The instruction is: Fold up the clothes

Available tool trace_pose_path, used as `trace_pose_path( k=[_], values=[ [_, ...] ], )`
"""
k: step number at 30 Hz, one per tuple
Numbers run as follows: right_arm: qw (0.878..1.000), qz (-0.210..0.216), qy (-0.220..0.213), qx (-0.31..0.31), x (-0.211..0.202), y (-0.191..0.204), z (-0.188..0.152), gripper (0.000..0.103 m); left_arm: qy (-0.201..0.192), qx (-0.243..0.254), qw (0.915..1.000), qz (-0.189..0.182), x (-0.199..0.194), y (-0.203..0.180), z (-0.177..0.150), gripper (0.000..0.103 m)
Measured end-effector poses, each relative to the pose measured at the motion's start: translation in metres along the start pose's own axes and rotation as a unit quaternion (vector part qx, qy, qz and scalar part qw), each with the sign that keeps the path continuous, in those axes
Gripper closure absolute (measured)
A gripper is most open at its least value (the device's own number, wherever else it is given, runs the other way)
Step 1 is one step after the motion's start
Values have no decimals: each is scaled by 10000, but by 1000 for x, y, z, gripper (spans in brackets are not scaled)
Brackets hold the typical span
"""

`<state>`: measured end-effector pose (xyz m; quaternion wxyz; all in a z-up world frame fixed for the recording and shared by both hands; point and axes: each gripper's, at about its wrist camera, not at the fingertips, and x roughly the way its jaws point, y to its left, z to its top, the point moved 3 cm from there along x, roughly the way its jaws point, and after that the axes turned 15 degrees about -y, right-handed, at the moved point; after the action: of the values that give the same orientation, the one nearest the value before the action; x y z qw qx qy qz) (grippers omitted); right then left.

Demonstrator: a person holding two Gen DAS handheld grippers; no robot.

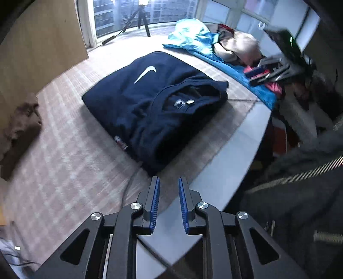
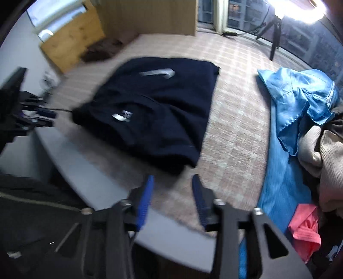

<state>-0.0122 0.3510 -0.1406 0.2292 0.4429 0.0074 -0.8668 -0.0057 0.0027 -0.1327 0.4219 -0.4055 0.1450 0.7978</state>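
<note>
A dark navy shirt (image 1: 150,103) with a white swoosh lies folded flat on the checked cloth (image 1: 70,150) that covers the table. It also shows in the right wrist view (image 2: 154,111), collar toward me. My left gripper (image 1: 169,182) is open and empty, just in front of the shirt's near edge. My right gripper (image 2: 172,182) is open and empty, also just short of the shirt's near edge. The right gripper shows in the left wrist view (image 1: 272,70) above the pile at the right. The left gripper shows at the left of the right wrist view (image 2: 36,118).
A pile of unfolded clothes lies on a blue cloth (image 2: 280,171): a light blue garment (image 2: 300,96), a beige one (image 2: 321,150), a pink one (image 2: 304,229). A brown garment (image 1: 19,128) lies at the far left. The grey table edge (image 1: 235,163) runs near me. A tripod (image 1: 141,19) stands by the window.
</note>
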Motion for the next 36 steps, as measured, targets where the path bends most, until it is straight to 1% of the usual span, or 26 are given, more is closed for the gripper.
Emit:
trace_pose_path(
  k=[3,4,5,7,9,10,11,13,14,15,16,17,19,20,21,22,23,24,25,27,29,33,34,35,36],
  values=[
    [9987,380,-172,286,-25,2,4,58,46,25,9998,166,-20,9,-1,84],
    [9974,454,-278,481,-29,-1,5,58,18,-5,9997,229,-24,13,1,84],
    [9950,482,-428,765,-30,-8,6,58,-49,-72,9996,269,-21,16,4,82],
    [9902,442,-669,1140,-22,-17,7,58,-158,-190,9993,271,-6,21,9,81],
    [9885,340,-685,1308,-4,-21,13,58,-111,-219,9993,268,14,23,13,81],
    [9881,322,-694,1333,2,-21,19,58,-90,-252,9993,257,22,25,16,81],
    [9875,373,-792,1313,5,-21,28,58,-107,-327,9991,236,27,30,21,80],
    [9857,495,-1082,1192,9,-19,55,58,-236,-482,9981,301,34,49,37,80],
    [9872,397,-1177,1003,12,-18,70,58,-326,-571,9971,384,37,62,47,80],
    [9891,215,-1241,767,18,-18,84,58,-394,-778,9952,452,41,80,58,80],
    [9896,87,-1255,703,27,-24,97,58,-425,-1107,9919,460,48,103,68,79],
    [9893,7,-1224,796,40,-37,107,58,-445,-1414,9879,446,55,122,76,79],
    [9883,-151,-1160,980,66,-63,127,58,-428,-2124,9746,570,74,162,87,79],
    [9880,-222,-1082,1084,79,-76,134,58,-392,-2359,9690,625,84,176,89,80],
    [9877,-286,-961,1199,93,-90,136,58,-372,-2636,9619,618,95,191,90,81],
    [9871,-349,-840,1314,107,-104,139,58,-362,-2913,9545,521,106,202,91,81],
    [9863,-412,-719,1428,121,-118,141,58,-342,-3088,9496,410,115,208,90,81],
    [9851,-400,-619,1552,132,-129,143,58,-304,-3172,9472,357,121,211,89,81],
    [9832,-302,-562,1709,140,-137,142,58,-239,-3223,9458,335,128,213,88,81],
    [9780,-52,-511,2023,153,-149,141,58,-119,-3193,9470,334,139,212,86,80],
    [9745,194,-511,2176,162,-150,141,58,-44,-3136,9490,340,145,209,87,80],
    [9779,324,-327,2038,184,-140,146,58,74,-2871,9565,519,154,201,96,78],
    [9792,345,-276,1980,190,-137,148,65,104,-2791,9585,576,156,199,99,78],
    [9806,365,-217,1911,194,-134,150,72,125,-2723,9601,618,159,197,102,81],
    [9822,383,-152,1834,199,-129,151,84,134,-2670,9615,642,161,196,104,81]
  ],
)
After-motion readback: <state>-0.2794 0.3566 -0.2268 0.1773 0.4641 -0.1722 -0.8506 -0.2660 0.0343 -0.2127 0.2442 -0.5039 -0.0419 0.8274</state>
